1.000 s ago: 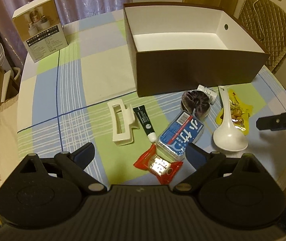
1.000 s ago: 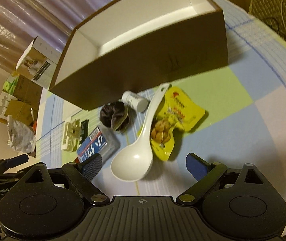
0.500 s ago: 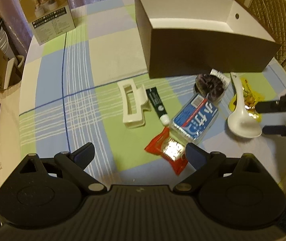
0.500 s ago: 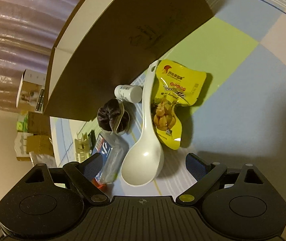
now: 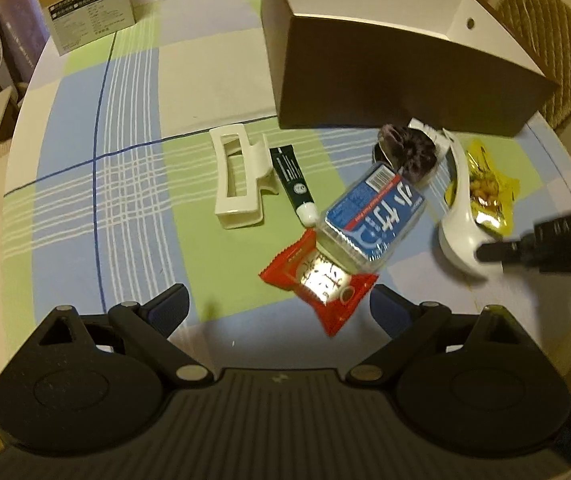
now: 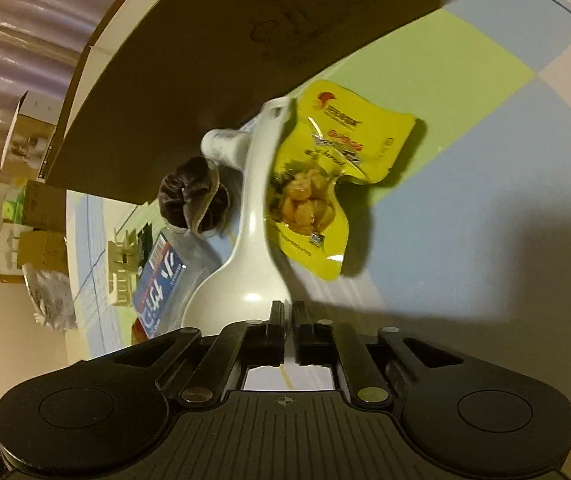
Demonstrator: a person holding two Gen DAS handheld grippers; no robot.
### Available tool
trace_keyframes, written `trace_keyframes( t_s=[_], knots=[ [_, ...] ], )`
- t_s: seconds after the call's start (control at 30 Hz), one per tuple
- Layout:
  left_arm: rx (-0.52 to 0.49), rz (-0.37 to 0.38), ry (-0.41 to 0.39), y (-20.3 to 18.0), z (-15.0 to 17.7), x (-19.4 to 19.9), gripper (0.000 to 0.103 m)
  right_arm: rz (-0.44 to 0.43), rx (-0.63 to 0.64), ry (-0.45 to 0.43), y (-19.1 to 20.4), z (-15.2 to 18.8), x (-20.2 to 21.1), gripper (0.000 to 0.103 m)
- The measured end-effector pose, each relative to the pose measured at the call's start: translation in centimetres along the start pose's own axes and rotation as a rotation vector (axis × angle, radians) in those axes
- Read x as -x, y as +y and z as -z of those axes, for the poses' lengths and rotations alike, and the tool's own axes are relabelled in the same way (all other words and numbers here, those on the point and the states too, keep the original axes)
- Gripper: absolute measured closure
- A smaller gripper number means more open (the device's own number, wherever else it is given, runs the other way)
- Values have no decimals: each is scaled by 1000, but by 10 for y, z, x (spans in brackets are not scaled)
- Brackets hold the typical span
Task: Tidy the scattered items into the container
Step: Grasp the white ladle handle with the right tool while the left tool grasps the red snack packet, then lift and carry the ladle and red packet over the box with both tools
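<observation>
The right gripper (image 6: 288, 314) has its jaws nearly together on the near rim of the white ladle's (image 6: 245, 256) bowl, apparently pinching that thin edge, though the contact itself sits at the frame's blind edge. The ladle's long axis runs away from the gripper, handle pointing toward the brown cardboard container (image 6: 253, 36) just beyond, so the lift likely carries it forward over the near wall. It looks smooth, hard and glossy, with a deep rounded bowl. Its handle lies across a crinkly yellow snack pouch (image 6: 325, 184) and beside a dark velvet scrunchie (image 6: 193, 200). The left gripper (image 5: 277, 308) hangs wide and empty above the tabletop (image 5: 133, 168), nearest a red foil packet (image 5: 317, 280) and a clear blue-labelled tissue pack (image 5: 377, 216); a cream hair claw (image 5: 237, 180) lies further left.
</observation>
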State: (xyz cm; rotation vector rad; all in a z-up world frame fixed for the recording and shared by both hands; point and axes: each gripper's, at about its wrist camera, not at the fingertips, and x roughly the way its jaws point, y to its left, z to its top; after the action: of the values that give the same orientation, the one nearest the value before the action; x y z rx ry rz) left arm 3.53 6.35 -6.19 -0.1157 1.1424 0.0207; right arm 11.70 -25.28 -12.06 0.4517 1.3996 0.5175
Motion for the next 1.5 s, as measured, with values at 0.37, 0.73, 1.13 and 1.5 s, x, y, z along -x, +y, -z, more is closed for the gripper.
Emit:
trace_keyframes(
  t_s=[0.37, 0.73, 1.13, 1.5],
  knots=[
    [58, 55, 35, -8, -7, -33, 61, 21, 27, 1, -7, 3, 14, 95],
    [-14, 66, 41, -1, 1, -32, 62, 9, 45, 24, -6, 10, 9, 94],
    [-123, 82, 37, -12, 10, -28, 80, -68, 34, 50, -13, 15, 25, 96],
    [-165, 83, -12, -19, 17, -5, 81, -148, -70, 27, -35, 22, 61, 98]
  ],
)
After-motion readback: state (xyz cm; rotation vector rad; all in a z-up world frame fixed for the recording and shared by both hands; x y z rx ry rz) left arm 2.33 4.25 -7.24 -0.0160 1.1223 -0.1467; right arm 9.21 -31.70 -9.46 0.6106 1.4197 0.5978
